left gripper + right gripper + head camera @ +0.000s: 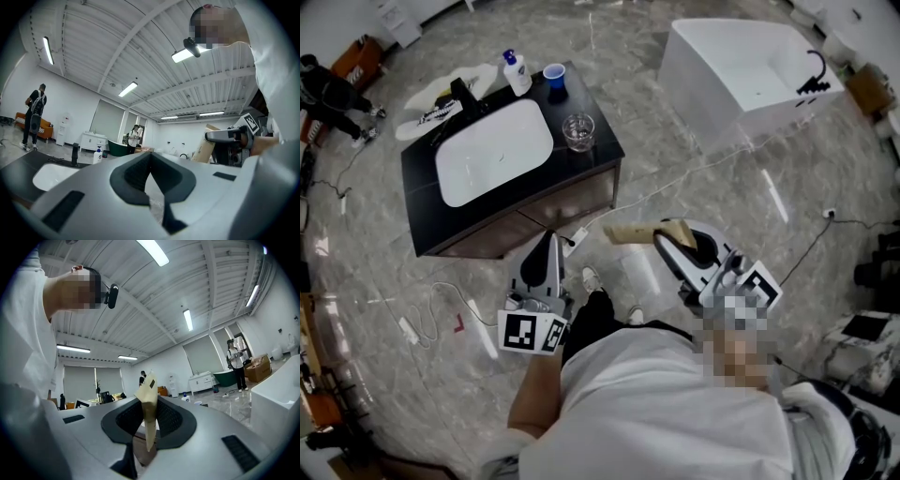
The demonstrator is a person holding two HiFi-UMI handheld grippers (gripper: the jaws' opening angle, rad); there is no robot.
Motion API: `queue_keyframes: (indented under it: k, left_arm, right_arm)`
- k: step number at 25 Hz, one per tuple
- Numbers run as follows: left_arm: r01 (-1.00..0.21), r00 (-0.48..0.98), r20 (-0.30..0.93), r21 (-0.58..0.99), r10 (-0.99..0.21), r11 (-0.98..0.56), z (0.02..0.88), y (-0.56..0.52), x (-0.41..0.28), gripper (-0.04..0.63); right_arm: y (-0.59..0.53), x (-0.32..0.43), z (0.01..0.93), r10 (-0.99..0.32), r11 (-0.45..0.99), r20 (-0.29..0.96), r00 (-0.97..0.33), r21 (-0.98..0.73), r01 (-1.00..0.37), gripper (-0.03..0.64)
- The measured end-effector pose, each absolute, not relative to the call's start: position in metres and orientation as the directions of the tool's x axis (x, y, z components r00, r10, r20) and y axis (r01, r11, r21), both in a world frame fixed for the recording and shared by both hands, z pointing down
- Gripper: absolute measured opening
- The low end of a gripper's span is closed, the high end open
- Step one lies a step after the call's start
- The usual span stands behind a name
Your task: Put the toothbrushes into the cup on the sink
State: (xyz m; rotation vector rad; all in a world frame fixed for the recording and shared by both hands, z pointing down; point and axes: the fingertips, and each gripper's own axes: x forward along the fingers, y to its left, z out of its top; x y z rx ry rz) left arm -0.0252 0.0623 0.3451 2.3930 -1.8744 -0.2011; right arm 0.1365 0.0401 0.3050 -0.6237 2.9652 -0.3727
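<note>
My right gripper [672, 236] is shut on a flat tan paper packet [636, 232] that sticks out to the left of its jaws. In the right gripper view the packet [149, 401] stands upright between the pads. Whether a toothbrush is inside it cannot be told. My left gripper [548, 242] points at the vanity, jaws together, and I make out nothing held in them. A clear glass cup [578, 130] stands on the black counter [595, 155] to the right of the white basin [494, 150]. Both grippers hang in front of the vanity, well short of the cup.
A blue cup [554, 75], a soap bottle [517, 73] and a black faucet [464, 94] stand at the counter's back. A white bathtub [741, 80] is at the far right. Cables and a power strip [410, 330] lie on the marble floor. A person in black [328, 94] stands far left.
</note>
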Motion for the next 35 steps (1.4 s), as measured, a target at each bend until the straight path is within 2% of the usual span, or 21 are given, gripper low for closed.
queue_keyframes:
  k: [22,35]
  left_arm:
    - [-0.932,0.275,-0.052,0.231,-0.96,-0.279,0.365,-0.033,-0.12,0.003]
    - [-0.911,0.297,-0.088,0.27,-0.951,-0.31,0.363,-0.058,-0.144,0.003]
  right_arm:
    - [-0.038,0.043,0.308,-0.437,0.868,0.053,-0.898,-0.239,-0.436,0.084]
    - [-0.055,0.01,0.296,-0.448,0.865,0.073,-0.891,-0.215,-0.453,0.084]
